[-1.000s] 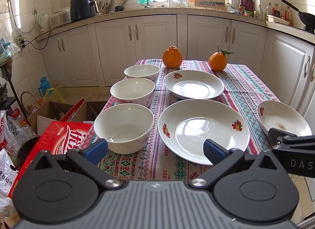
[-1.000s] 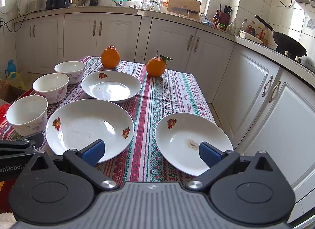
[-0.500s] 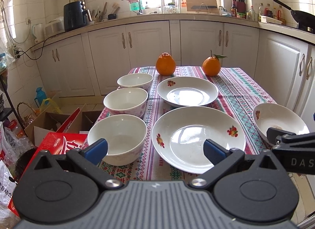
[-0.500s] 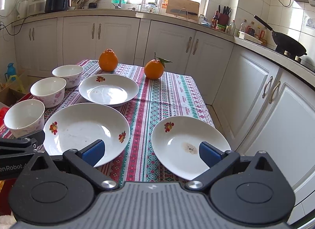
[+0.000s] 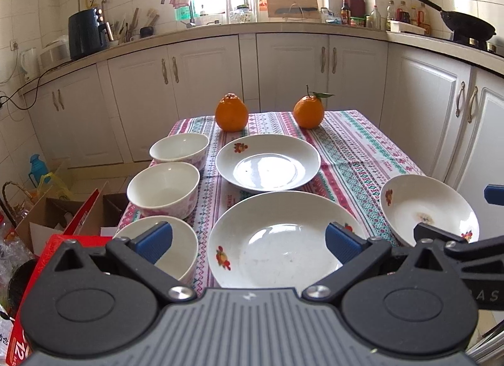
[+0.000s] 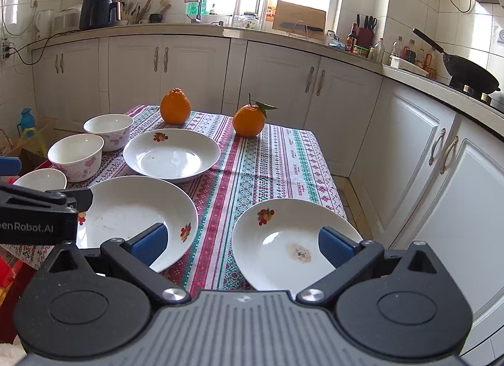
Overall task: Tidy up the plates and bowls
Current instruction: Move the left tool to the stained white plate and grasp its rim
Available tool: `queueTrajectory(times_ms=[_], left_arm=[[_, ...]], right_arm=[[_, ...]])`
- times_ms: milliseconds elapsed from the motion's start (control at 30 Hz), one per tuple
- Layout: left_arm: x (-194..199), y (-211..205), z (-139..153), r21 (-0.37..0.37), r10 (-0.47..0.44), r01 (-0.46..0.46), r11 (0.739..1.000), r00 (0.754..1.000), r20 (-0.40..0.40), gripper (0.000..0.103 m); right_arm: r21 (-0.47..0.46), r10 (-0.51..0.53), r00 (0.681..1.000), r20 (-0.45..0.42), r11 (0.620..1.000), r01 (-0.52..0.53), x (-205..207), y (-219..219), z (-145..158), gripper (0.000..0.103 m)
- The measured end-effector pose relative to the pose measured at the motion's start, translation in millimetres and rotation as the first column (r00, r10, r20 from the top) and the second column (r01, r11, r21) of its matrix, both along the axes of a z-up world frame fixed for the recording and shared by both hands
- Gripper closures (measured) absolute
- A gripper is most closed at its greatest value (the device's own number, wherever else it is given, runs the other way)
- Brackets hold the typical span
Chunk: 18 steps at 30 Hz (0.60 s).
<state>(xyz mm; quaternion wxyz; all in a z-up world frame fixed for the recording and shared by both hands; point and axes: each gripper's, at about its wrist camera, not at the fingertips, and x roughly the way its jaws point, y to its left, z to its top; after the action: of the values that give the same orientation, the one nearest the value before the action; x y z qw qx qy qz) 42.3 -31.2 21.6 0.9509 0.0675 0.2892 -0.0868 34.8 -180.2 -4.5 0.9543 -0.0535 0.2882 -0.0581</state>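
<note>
Kitchen setting: white cabinets behind a tabletop (image 5: pixel 362 158) under a striped cloth. Compared with the views a second ago, both tools sit lower and nearer the tabletop edge, so the near crockery now lies partly behind their fingers; nothing on the cloth has shifted. Judged from this, the task is at its approach step, with no piece lifted.

Right tool (image 6: pixel 244 241): jaws wide apart, empty, framing the stained plate (image 6: pixel 293 240) just ahead. Left tool (image 5: pixel 249 240): likewise wide open and empty, straddling the large plate (image 5: pixel 280 240), with the near bowl (image 5: pixel 176 249) at its left finger.

All plates and bowls are round, so none has a long axis; each lies flat, opening upward.

Farther ahead: the far plate (image 5: pixel 267 161), two more bowls (image 5: pixel 163 188) (image 5: pixel 179 148) in a row left of it, then two oranges (image 5: pixel 231 112) (image 5: pixel 308 111).
</note>
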Motion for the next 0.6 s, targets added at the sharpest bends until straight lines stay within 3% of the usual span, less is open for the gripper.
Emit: queueTrajectory(times_ms=[233,400,600], left_arm=[[18.4,-26.5,1.4,0.013,-0.112,0.113,0.994,0.993,-0.034,0.001],[32.8,-50.6,-2.5,0.042,-0.151,0.153,0.987,0.987,-0.046,0.001],[51.7,-75.3,-9.0,0.002,-0.266,0.267,0.964,0.959,-0.095,0.001]], right_arm=[[-0.028,-0.006,1.000,-0.019,1.000,0.005,8.3,-36.3,-9.7,0.000],[0.019,-0.022,0.999,-0.030,1.000,0.022,11.6,-72.3,-15.3,0.000],[-0.017,-0.046,0.998,-0.051,0.999,0.045,8.0,-102.4,-30.1,0.000]])
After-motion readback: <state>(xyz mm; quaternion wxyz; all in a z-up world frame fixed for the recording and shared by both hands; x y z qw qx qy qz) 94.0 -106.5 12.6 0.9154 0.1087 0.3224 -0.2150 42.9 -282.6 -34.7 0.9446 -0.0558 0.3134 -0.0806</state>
